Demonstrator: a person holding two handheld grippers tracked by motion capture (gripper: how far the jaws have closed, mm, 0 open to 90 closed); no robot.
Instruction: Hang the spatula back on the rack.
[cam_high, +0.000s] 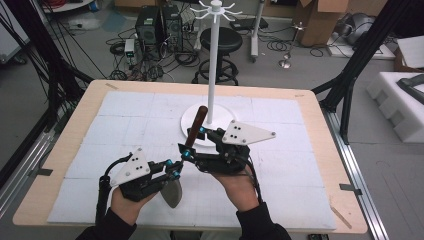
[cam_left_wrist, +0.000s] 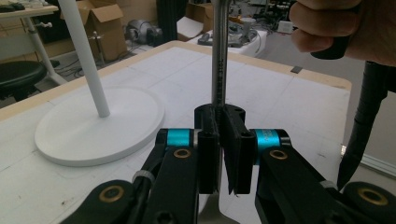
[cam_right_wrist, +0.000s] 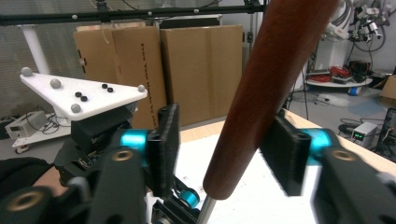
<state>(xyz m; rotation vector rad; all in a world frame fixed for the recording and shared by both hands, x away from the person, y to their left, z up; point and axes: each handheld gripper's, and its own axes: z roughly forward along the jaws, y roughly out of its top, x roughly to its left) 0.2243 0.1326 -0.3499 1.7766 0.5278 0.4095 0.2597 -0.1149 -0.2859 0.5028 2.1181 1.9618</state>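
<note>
Toward the near edge of the wooden table with the white padded top (cam_high: 310, 165), about midway along it, the long kitchen spatula with a reddish-brown wooden handle (cam_high: 198, 121), thin steel shank (cam_left_wrist: 219, 60) and grey metal blade (cam_high: 172, 192) is held off the surface. Its handle tilts up and away toward the far edge and its blade hangs low.

The left gripper (cam_left_wrist: 223, 140) is clamped tight on the shank just below the handle and carries the tool. The right gripper (cam_right_wrist: 224, 149) has its jaws either side of the handle. One pad looks to be against the wood and the other stands apart from it, so this is not yet a grip.

The step in hand appears to be a handover, or a second hold, from shank to handle. Next, the right jaws need to squeeze squarely on the round handle before the left lets go, or the blade-heavy tool may swing.

The tall white stand with a round base (cam_high: 187, 121) and a ring of hooks at its top (cam_high: 215, 10) rises just beyond the spatula. It is the likely place to hang the tool.

A line of dark print runs down a brown cardboard box (cam_right_wrist: 201, 70) behind the table, but it is too small to read surely. Faint stamped marks on the shank cannot be made out.
</note>
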